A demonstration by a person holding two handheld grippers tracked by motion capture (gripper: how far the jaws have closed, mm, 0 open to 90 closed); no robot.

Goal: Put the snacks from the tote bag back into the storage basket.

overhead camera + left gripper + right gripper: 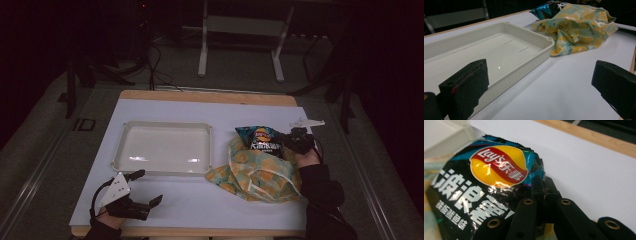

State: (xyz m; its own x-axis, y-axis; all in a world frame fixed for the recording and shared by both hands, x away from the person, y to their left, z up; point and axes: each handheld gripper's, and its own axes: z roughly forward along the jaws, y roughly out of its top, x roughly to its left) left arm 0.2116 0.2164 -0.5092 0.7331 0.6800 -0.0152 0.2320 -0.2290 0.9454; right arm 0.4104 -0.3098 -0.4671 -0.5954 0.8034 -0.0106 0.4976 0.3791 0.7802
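White table (260,112) w/ empty tray (165,148) left of centre. Crumpled yellow-print bag (260,172) just right of tray, touching its corner. Chip packet (264,140) sits half out of bag's top, R gripper (292,140) clamped on packet's edge. L gripper (145,187) idle nr front edge, jaws spread. Prob unpacking to tray: nothing in it yet.

Dim lab: paper-covered table (200,107), cables (155,65), metal frame legs (202,50)
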